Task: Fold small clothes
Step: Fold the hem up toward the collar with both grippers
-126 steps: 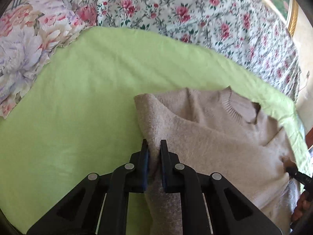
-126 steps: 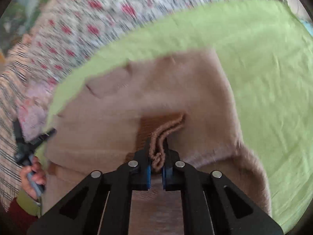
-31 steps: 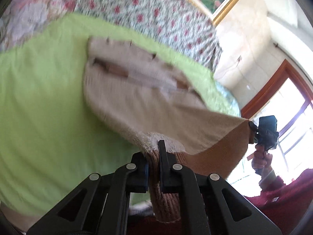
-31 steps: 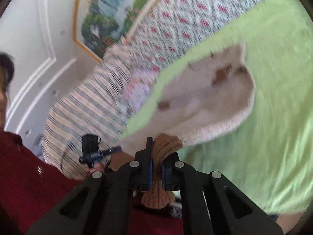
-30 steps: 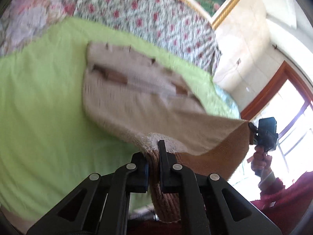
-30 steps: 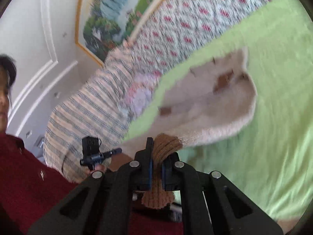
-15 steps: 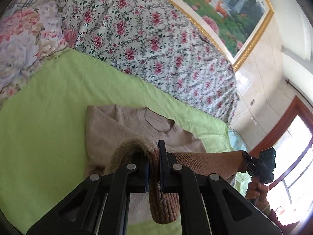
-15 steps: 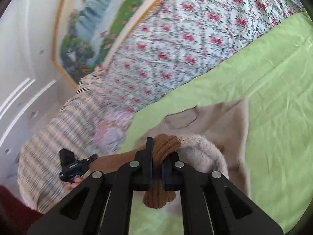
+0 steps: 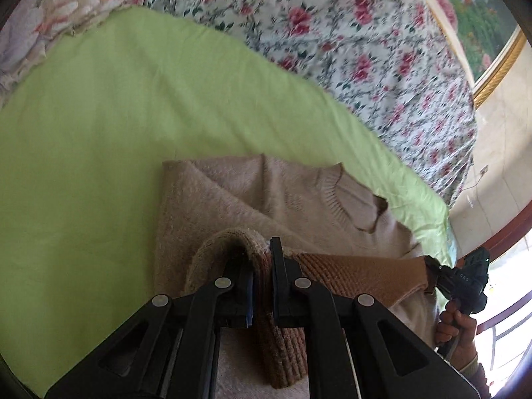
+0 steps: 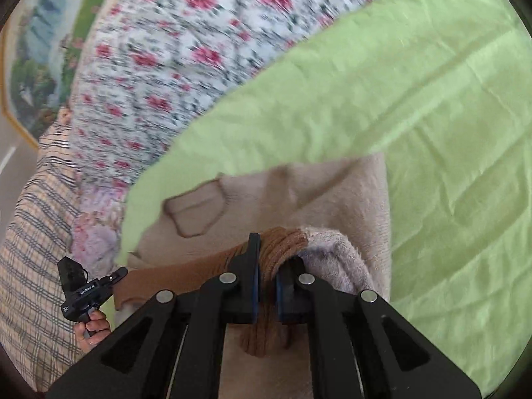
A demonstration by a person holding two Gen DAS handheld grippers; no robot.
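Note:
A beige fuzzy sweater [image 9: 252, 199] with a ribbed neckline [image 9: 345, 199] lies on the green sheet [image 9: 99, 133]. Its brown ribbed hem [image 9: 359, 271] is stretched taut between both grippers above the sweater's body. My left gripper [image 9: 262, 262] is shut on one hem corner. My right gripper [image 10: 266, 256] is shut on the other hem corner [image 10: 282, 242]. The sweater also shows in the right wrist view [image 10: 299, 193], neckline to the left. Each gripper appears in the other's view, the right one [image 9: 465, 279] and the left one [image 10: 83, 289].
A floral quilt [image 9: 332, 33] lies beyond the green sheet. A flowered pillow [image 9: 33, 16] is at the upper left. A plaid cushion [image 10: 30, 232] sits left in the right wrist view. A framed painting [image 9: 482, 16] hangs behind. A window [image 9: 508, 299] is at the right.
Both grippers have carried the lifted hem forward and down over the sweater's body towards the neckline. The sweater now lies doubled under the hem, closer below the grippers.

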